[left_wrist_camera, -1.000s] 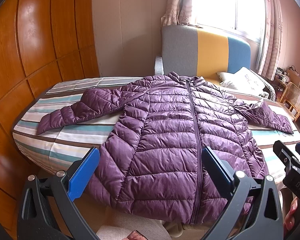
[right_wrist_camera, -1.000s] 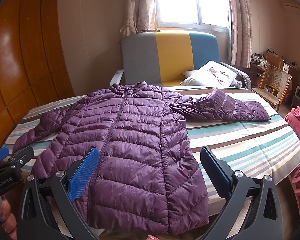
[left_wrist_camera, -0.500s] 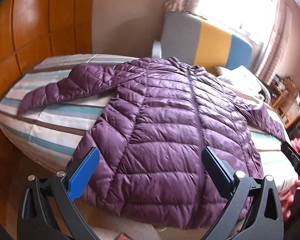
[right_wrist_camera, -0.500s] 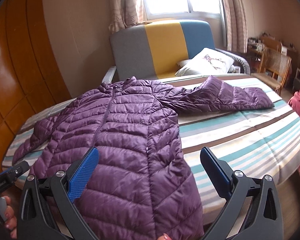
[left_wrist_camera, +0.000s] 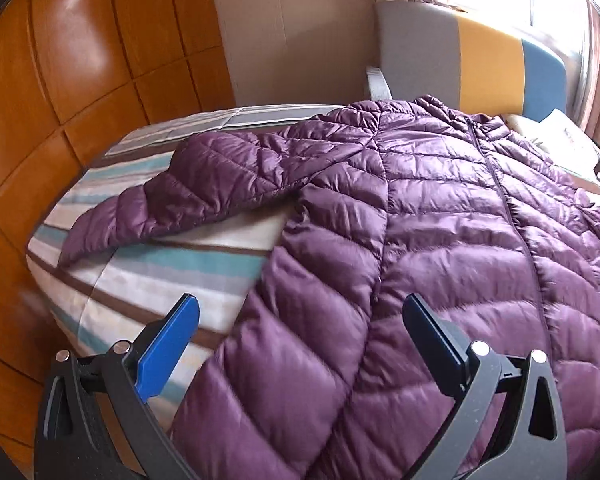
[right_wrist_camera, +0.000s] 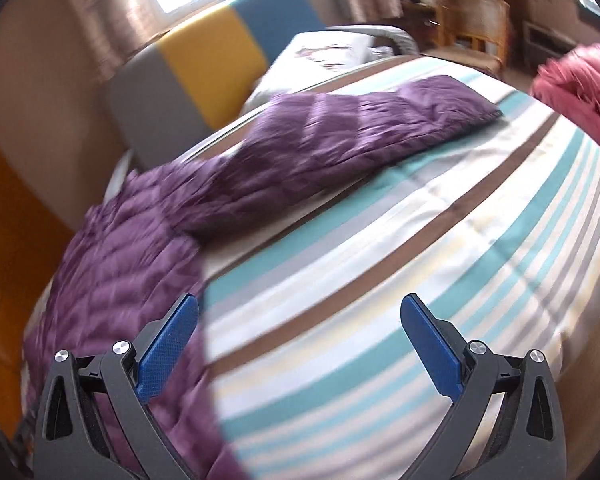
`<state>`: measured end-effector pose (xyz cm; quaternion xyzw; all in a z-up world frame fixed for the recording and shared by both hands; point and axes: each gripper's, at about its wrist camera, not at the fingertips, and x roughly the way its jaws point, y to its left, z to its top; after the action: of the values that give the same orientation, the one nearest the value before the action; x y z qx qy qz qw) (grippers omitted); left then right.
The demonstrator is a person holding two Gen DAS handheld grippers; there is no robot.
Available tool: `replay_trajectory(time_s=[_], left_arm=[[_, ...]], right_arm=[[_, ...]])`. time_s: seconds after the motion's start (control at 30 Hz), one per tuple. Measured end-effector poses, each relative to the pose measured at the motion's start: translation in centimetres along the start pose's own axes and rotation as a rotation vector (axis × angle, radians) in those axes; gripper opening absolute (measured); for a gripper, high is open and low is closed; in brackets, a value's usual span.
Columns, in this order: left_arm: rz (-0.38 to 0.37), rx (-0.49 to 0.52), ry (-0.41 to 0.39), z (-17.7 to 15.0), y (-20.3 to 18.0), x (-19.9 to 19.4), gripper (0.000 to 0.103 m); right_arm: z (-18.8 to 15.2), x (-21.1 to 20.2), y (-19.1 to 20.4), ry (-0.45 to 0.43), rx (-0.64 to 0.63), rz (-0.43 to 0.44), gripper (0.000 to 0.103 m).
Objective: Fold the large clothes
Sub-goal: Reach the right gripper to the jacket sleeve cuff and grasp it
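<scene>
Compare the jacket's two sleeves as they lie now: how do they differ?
The left sleeve bends partway along and slopes toward the bed's near edge; the right sleeve lies nearly straight. The left sleeve's cuff ends near the bed's side by the wooden wall; the right sleeve's cuff rests well in on the striped cover. Both are purple, quilted, spread out from the jacket, unfolded, and untouched by either gripper.
</scene>
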<state>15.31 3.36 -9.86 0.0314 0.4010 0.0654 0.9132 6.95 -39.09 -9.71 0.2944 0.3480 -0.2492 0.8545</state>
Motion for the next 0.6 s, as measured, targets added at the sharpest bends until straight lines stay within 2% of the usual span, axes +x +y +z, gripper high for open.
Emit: replay_trajectory(time_s=[0.13, 0.27, 0.33, 0.47, 0.53, 0.6], left_arm=[[-0.024, 0.031, -0.020, 0.8, -0.7, 1.5, 0.101], [-0.008, 0.052, -0.052, 1.7, -1.2, 2.4, 0.101], [0.025, 0.062, -0.064, 2.1, -1.4, 3.0, 0.101], [0.035, 0.053, -0.049, 2.1, -1.2, 4.6, 0.101], [0.024, 0.045, -0.035, 1.8, -1.2, 5.3, 0.101], [0.016, 0.040, -0.034, 1.4, -1.2, 5.5, 0.101]], right_arm=[[2.6, 2.2, -2.6, -0.004, 0.092, -0.005, 0.080], [5.2, 4.6, -5.2, -0.002, 0.196, -0.001, 0.058], [6.2, 5.8, -6.2, -0.003, 0.242, 0.010, 0.051], [8.1, 8.0, -8.8, -0.015, 0.375, 0.013, 0.051], [8.8, 8.7, -9.6, -0.025, 0.430, 0.017, 0.045], [9.4, 9.2, -10.1, -0.041, 0.464, 0.021, 0.045]])
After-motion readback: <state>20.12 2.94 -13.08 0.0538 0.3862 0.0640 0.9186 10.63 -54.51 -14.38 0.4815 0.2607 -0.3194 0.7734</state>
